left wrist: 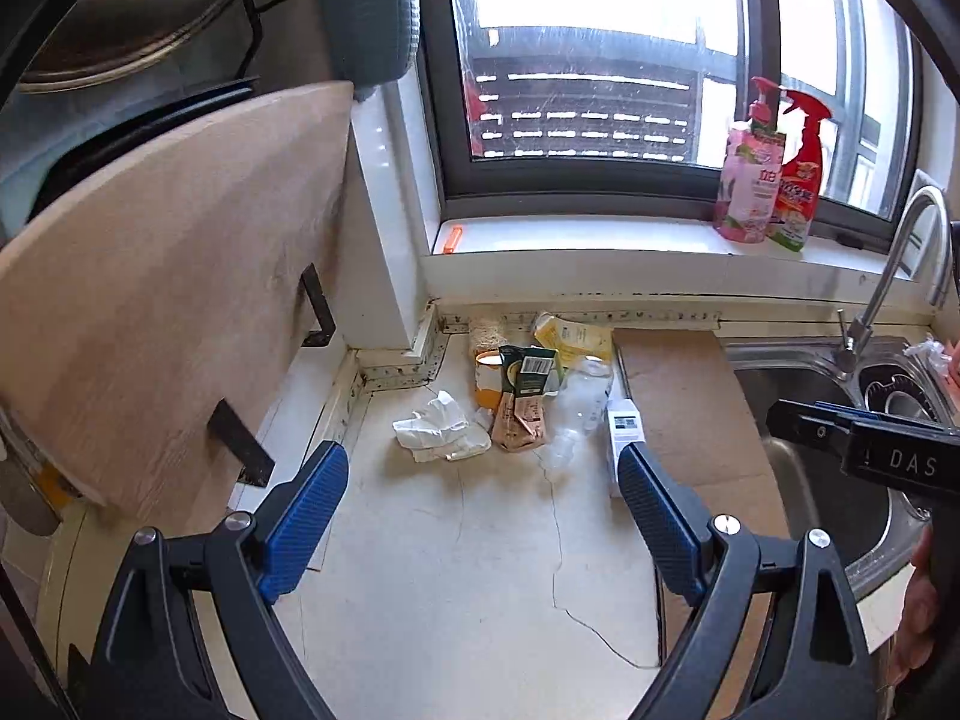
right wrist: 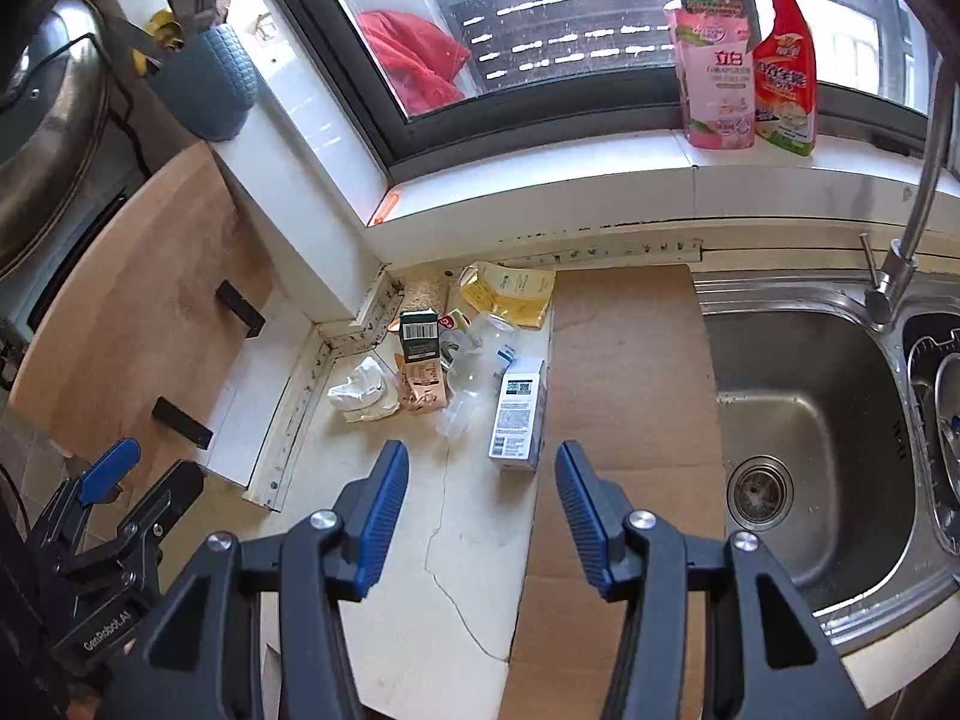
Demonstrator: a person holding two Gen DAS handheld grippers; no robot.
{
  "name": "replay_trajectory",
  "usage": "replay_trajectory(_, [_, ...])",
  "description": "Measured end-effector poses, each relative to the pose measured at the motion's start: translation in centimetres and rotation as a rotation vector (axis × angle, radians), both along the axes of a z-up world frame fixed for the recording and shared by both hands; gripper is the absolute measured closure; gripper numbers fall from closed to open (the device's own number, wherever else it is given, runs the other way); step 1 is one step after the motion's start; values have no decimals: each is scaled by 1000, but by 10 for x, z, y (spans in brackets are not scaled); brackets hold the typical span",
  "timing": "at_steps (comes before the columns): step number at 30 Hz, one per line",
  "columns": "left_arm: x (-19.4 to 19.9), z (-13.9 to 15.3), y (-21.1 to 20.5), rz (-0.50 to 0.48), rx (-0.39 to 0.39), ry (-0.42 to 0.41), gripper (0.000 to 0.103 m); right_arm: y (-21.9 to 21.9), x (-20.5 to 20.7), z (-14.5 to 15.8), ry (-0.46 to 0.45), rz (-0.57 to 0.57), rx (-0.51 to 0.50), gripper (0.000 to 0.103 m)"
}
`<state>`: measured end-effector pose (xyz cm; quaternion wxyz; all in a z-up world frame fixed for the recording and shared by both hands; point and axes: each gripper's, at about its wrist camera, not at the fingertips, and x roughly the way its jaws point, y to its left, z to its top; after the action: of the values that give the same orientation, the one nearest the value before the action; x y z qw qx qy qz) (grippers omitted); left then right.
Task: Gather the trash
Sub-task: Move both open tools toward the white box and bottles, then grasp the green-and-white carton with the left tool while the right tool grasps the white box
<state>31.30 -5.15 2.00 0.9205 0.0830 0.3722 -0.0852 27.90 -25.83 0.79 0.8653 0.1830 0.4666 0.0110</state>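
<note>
We hold our left gripper tilted downward, jaws spread wide and empty. Our right gripper, at its 3 o'clock, tilts downward too, jaws parted, gripping nothing.

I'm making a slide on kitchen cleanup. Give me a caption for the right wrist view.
Open right tool above a cracked countertop, facing a trash pile beside the steel sink.

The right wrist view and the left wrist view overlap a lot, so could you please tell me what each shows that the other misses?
Only the right wrist view shows the sink's drain and the red cloth outside the window. Only the left wrist view shows a hand. Both show the crumpled tissue, white box, cardboard sheet and two bottles on the sill.
</note>
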Motion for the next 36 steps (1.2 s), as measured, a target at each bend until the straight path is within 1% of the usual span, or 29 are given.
replay_trajectory(3, [51,-26,-14,27,27,56,13,-5,42,-30,63,48,4,51])
replay_trajectory(7, [112,-69,-26,54,21,154,13,-4,86,-77,150,102,14,51])
replay_trajectory(11, [151,-106,-32,64,9,232,13,-2,114,-123,237,122,29,51])
replay_trajectory(13, [162,-121,-35,46,0,268,13,0,125,-140,274,124,43,51])
replay_trajectory(15, [172,-133,-39,19,0,300,13,2,133,-153,301,122,32,51])
replay_trajectory(19, [180,-148,-43,-3,31,318,13,7,146,-169,335,126,-8,51])
replay_trajectory(22, [183,-151,-43,-18,42,327,13,10,152,-180,354,136,-28,52])
replay_trajectory(24, [184,-151,-43,-26,48,329,13,13,153,-181,339,140,-48,52])
replay_trajectory(25, [184,-151,-43,-28,51,331,13,15,155,-181,341,144,-55,53])
replay_trajectory(26, [184,-151,-43,-32,54,334,13,15,155,-180,335,142,-62,61])
replay_trajectory(30, [183,-148,-43,-47,64,334,13,11,161,-180,345,128,-6,63])
replay_trajectory(36, [187,-149,-51,-61,83,334,13,-1,165,-167,311,92,46,64])
